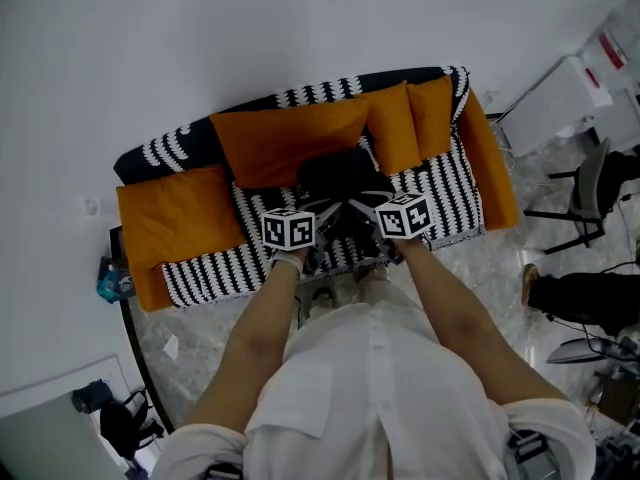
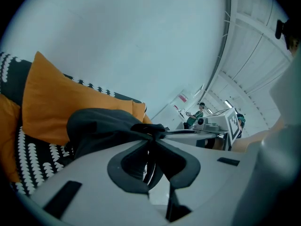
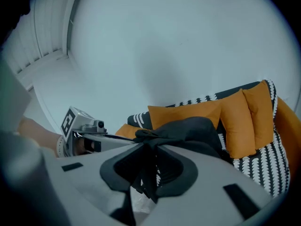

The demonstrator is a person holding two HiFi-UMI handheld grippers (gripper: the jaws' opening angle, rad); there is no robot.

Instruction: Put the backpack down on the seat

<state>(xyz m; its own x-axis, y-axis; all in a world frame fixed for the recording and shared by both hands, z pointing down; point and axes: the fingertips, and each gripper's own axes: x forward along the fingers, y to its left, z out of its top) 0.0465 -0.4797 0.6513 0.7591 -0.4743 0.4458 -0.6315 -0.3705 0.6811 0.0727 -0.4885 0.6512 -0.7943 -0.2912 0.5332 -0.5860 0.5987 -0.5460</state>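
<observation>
A black backpack (image 1: 335,176) rests on the black-and-white patterned seat (image 1: 445,193) of a sofa, in front of the orange cushions (image 1: 285,138). My left gripper (image 1: 318,218) and right gripper (image 1: 370,212) reach to it side by side from the seat's front edge. In the left gripper view the jaws (image 2: 151,134) are pinched on a black strap of the backpack (image 2: 96,125). The right gripper view shows the same: its jaws (image 3: 149,144) are closed on a dark strap fold, with the backpack's (image 3: 200,128) bulk behind. The bag's underside is hidden.
An orange side cushion (image 1: 175,218) lies on the sofa's left end. A white wall stands behind the sofa. To the right stand an office chair (image 1: 592,190), a white cabinet (image 1: 560,98) and someone's dark shoe (image 1: 570,293). A blue object (image 1: 108,280) sits by the sofa's left corner.
</observation>
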